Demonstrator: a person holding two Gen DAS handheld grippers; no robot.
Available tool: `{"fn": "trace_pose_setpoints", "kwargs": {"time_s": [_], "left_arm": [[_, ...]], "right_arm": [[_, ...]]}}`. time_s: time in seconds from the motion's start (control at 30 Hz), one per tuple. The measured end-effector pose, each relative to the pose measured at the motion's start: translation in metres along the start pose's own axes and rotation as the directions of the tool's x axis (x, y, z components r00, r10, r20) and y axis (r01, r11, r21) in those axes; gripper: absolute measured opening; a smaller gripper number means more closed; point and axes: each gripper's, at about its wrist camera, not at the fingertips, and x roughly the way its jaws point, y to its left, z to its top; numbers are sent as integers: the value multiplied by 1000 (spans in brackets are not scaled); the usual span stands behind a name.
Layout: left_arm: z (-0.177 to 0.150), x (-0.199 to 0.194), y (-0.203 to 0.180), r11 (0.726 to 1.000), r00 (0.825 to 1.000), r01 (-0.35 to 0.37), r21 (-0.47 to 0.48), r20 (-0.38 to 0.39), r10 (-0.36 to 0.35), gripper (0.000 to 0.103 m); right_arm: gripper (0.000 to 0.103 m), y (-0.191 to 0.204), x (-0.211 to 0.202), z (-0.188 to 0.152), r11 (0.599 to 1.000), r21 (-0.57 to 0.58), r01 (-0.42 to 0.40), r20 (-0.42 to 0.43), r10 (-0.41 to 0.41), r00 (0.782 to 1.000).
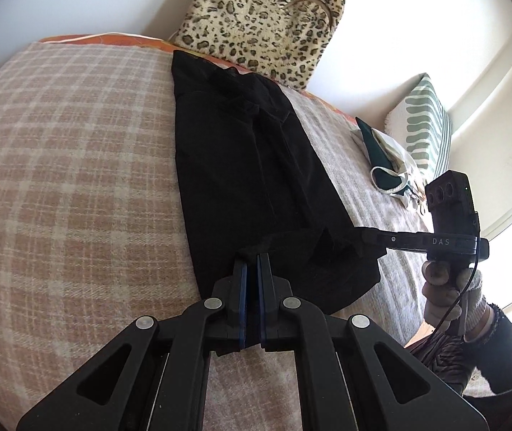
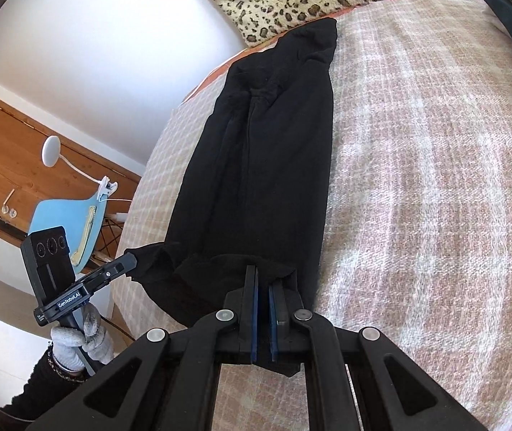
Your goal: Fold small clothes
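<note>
A long black garment [image 1: 248,165] lies stretched along the checked blanket [image 1: 69,165], folded into a narrow strip; it also shows in the right wrist view [image 2: 263,151]. My left gripper [image 1: 252,260] is shut on the garment's near edge at its left corner. My right gripper [image 2: 263,274] is shut on the same near edge at the other corner, and its fingertips [image 1: 365,234] show entering the cloth from the right. The left gripper shows in the right wrist view [image 2: 130,262], pinching the hem. The near hem is lifted slightly off the blanket between both grippers.
A leopard-print cushion [image 1: 266,18] leans on the wall beyond the garment's far end. A green-and-white striped pillow [image 1: 424,122] and a dark green and white cloth [image 1: 381,158] lie to the right. A blue chair [image 2: 73,219] and wooden door stand beside the bed.
</note>
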Motion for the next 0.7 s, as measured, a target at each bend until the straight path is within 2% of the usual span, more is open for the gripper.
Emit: {"fn": "trace_pose_setpoints", "kwargs": {"time_s": [0.23, 0.33, 0.4, 0.43, 0.5, 0.57, 0.63, 0.7], "left_arm": [[4, 15, 11, 1000, 999, -15, -17, -30, 14, 3], [3, 18, 21, 997, 998, -39, -61, -57, 35, 13], [3, 9, 25, 997, 999, -44, -71, -36, 41, 17], [2, 2, 25, 997, 999, -45, -66, -17, 44, 17], [0, -13, 22, 998, 999, -33, -52, 20, 34, 17], [-6, -24, 14, 1000, 999, 8, -19, 39, -7, 18], [-15, -27, 1, 998, 998, 56, 38, 23, -57, 18], [-24, -19, -15, 993, 998, 62, 103, -25, -60, 18]], "right_arm": [[3, -9, 11, 4, 1000, 24, 19, -23, -18, 1000], [7, -6, 11, 3, 1000, 0, 19, -26, -19, 999], [30, -1, 7, 6, 999, -27, 38, -13, -38, 999], [33, 3, 1, 4, 997, -50, 51, 11, -50, 999], [34, 14, -10, 2, 988, -128, 88, 49, -82, 995], [34, 24, -15, -4, 976, -198, 87, 58, -77, 995], [32, 34, -15, -12, 966, -250, 73, 43, -64, 997], [31, 42, -8, -20, 956, -289, 50, 5, -50, 999]]}}
